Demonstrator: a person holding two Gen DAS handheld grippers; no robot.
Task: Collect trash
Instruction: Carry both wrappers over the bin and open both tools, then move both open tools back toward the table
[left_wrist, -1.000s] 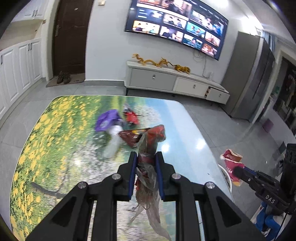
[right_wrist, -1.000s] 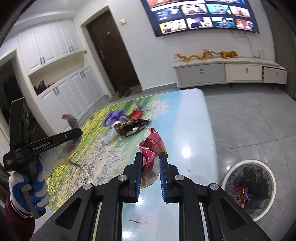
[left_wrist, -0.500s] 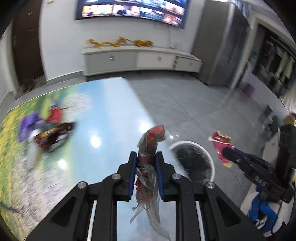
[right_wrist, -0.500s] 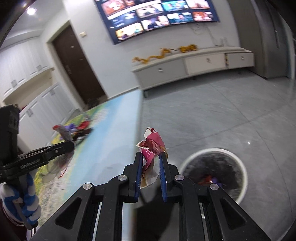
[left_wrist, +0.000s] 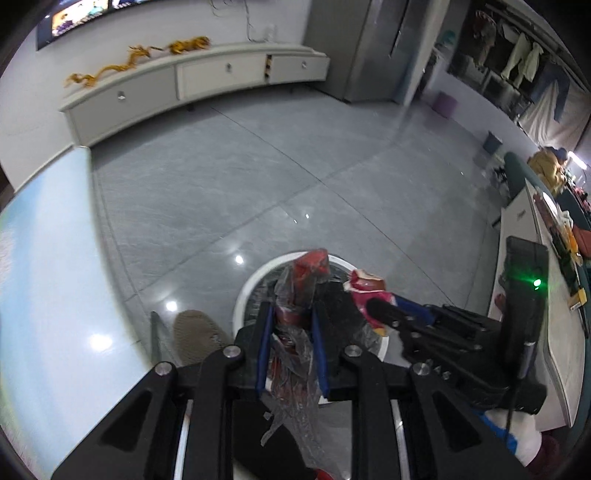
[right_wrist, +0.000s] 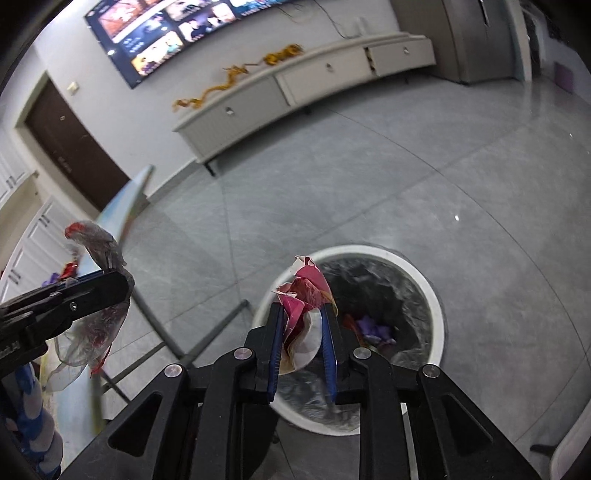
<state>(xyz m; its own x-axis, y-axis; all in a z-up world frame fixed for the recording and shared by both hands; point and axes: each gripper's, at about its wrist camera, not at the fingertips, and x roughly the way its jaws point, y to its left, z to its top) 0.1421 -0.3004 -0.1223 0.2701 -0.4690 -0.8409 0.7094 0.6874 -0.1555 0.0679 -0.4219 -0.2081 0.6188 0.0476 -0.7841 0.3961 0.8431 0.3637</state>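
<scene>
From my left wrist view, my left gripper (left_wrist: 291, 332) is clamped on a crumpled clear plastic wrapper (left_wrist: 301, 295) with red print; it hangs between the blue pads and trails below them; beyond it sits the white-rimmed trash bin (left_wrist: 243, 295) on the grey floor (left_wrist: 258, 166); my right gripper (left_wrist: 384, 314) comes in from the right, pinching a pink wrapper (left_wrist: 364, 291) above the bin; the table (left_wrist: 48, 277) lies at the left.

From my right wrist view, my right gripper (right_wrist: 303, 332) grips the pink wrapper (right_wrist: 306, 295) over the near rim of the bin (right_wrist: 436, 306); purple scraps (right_wrist: 373, 328) lie inside; my left gripper (right_wrist: 110, 286) holds the plastic wrapper (right_wrist: 96, 251) at the left, beside the bin.
</scene>
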